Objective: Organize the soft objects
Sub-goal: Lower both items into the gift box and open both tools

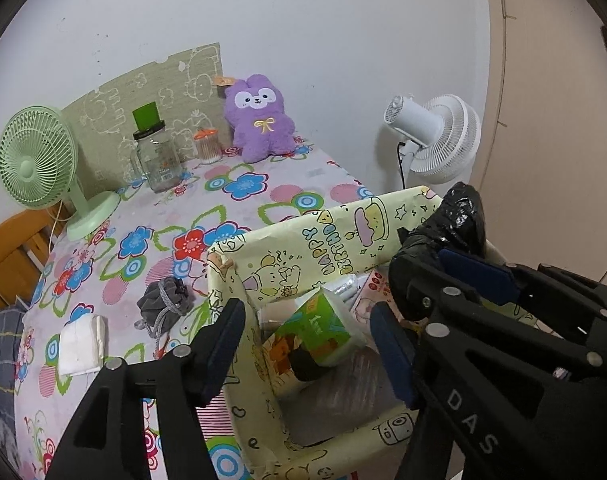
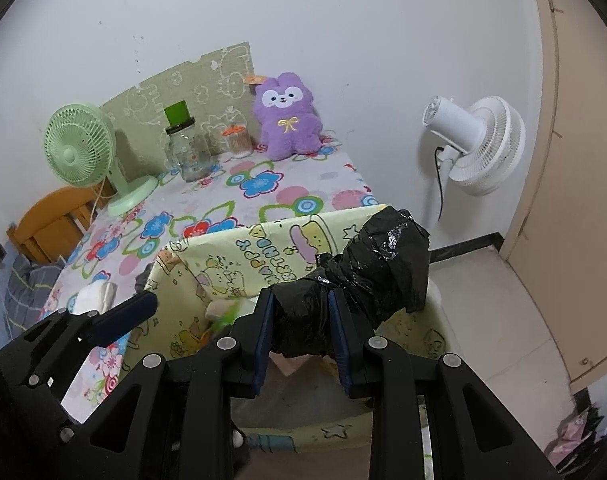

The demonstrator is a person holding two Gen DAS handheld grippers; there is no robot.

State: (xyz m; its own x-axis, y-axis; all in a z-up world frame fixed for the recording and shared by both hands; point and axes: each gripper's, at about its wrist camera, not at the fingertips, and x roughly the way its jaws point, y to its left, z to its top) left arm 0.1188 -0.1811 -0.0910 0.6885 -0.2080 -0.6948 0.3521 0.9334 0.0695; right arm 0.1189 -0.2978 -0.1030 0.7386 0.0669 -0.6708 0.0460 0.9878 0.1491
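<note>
Above the yellow cartoon-printed paper box point(image 2: 231, 264) at the counter's point(image 1: 263, 184) near right edge, the right gripper point(image 2: 299, 320) had its fingers clamped on a crumpled black plastic bundle point(image 2: 379, 264). The left gripper point(image 1: 307, 344) hovered alongside, fingers apart and empty.

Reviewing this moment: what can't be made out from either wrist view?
- Box floor: both views, hidden by the contents and both grippers.
- Green pack: right wrist view shows only a blurred green sliver behind the right gripper; left view cannot read its print.
- Black plastic bundle: contents hidden by its own wrap.
- Left gripper: jaws open; no pad contact visible.
</note>
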